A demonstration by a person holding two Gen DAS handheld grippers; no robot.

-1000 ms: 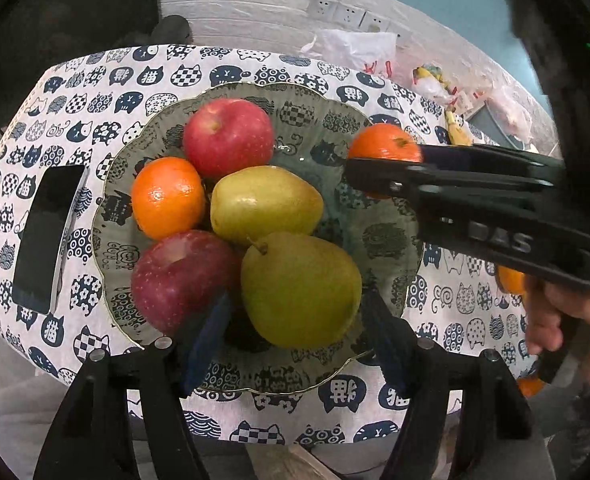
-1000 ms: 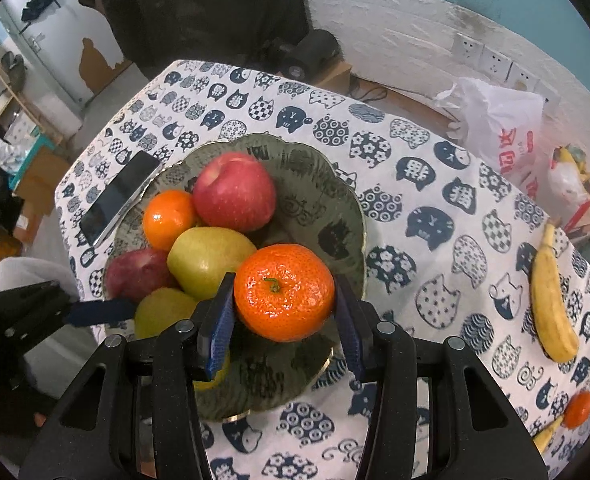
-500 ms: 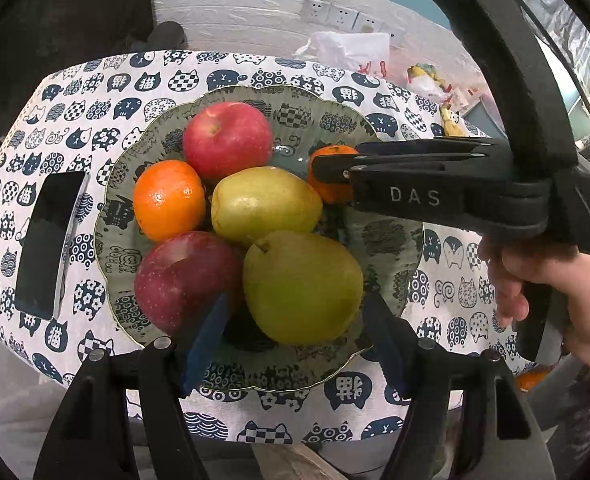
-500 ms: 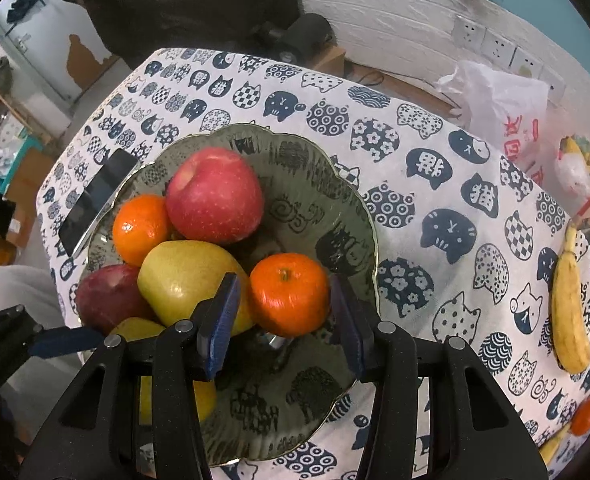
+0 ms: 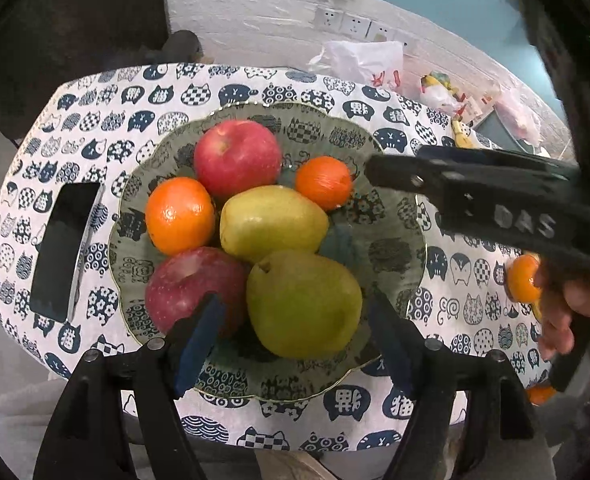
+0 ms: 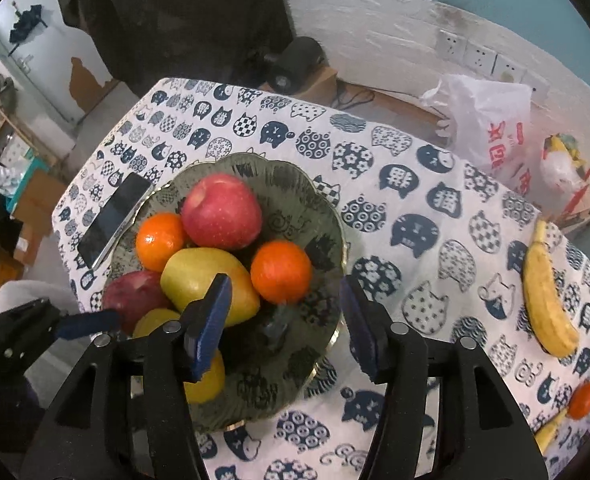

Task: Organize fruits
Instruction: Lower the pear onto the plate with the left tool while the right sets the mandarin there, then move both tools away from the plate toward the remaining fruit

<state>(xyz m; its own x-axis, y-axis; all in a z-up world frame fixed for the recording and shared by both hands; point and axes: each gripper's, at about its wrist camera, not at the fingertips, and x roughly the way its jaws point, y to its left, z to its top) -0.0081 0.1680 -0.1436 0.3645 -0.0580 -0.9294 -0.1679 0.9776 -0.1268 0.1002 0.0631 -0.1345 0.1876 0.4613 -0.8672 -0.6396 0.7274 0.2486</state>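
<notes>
The cat-print tablecloth (image 6: 415,184) spreads ahead of both tongs; the scalloped green patterned plate (image 6: 319,216) lies just beyond the tips of each; a yellow-green pear (image 5: 303,304) sits between the released left tongs (image 5: 295,340), ungripped; the small orange mandarin (image 6: 281,272) rests on the plate ahead of the right tongs (image 6: 285,320), which gape empty; a loose yellow banana (image 6: 547,300) lies off to their right. The mandarin might roll toward the rim if a withdrawing finger nudges it.
</notes>
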